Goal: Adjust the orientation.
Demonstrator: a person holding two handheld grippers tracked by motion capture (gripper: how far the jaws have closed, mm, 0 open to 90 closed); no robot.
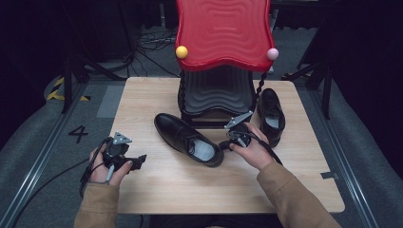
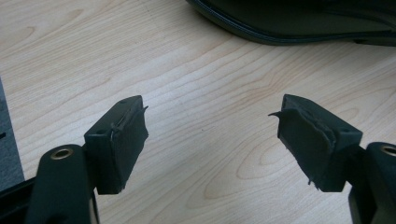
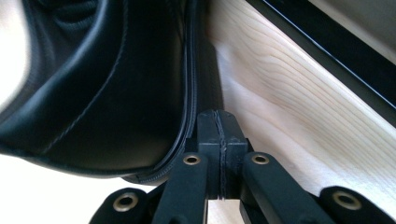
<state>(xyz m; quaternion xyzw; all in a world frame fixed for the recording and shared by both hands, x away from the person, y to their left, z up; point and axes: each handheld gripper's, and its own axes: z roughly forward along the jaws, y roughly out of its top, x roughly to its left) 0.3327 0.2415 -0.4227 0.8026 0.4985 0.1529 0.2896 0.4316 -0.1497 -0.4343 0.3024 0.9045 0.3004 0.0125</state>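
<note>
Lying slantwise mid-table with its heel toward the person's right, the near shoe (image 1: 188, 138) has the right claw (image 1: 227, 144), jaws pressed together on nothing, just beside that heel, while the left claw (image 1: 140, 161) gapes wide and empty, well apart.
</note>
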